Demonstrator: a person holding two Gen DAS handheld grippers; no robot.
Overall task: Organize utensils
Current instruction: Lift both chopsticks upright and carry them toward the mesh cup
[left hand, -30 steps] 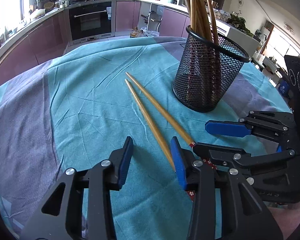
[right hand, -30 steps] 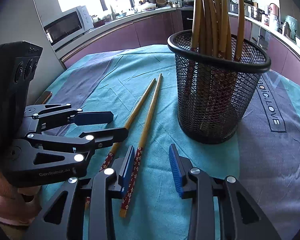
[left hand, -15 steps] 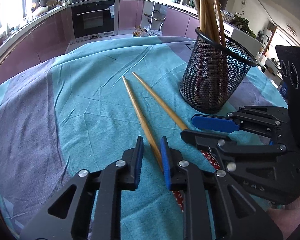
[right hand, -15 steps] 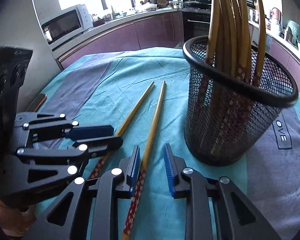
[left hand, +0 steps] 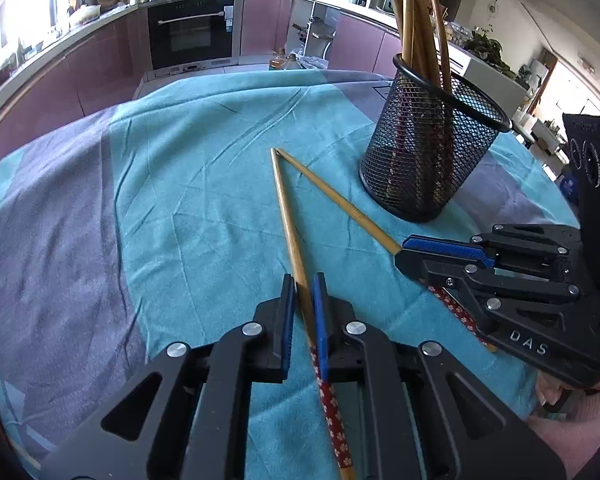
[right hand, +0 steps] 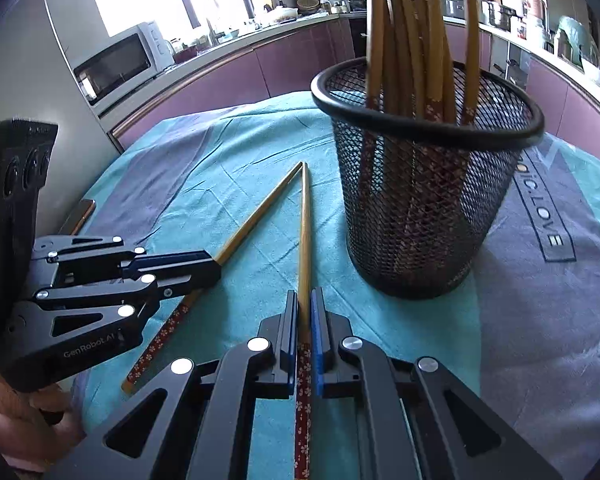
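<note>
Two bamboo chopsticks with red flowered ends lie on the teal cloth, their tips meeting in a V. My left gripper [left hand: 303, 286] is shut on the left chopstick [left hand: 286, 208]. My right gripper [right hand: 304, 300] is shut on the right chopstick [right hand: 305, 220]. Each gripper shows in the other's view, the right gripper [left hand: 406, 250] and the left gripper [right hand: 214, 264], each closed around its stick. A black mesh holder [left hand: 424, 152] with several chopsticks upright stands just beyond, also in the right wrist view [right hand: 424, 200].
The table is covered by a teal and grey cloth [left hand: 160, 200]. A phone-like object [right hand: 78, 216] lies at the table's left edge. Kitchen counters, an oven [left hand: 192, 32] and a microwave [right hand: 116, 64] are beyond the table.
Both grippers have closed from open onto one chopstick each. The chopsticks' far tips have swung together into a V.
</note>
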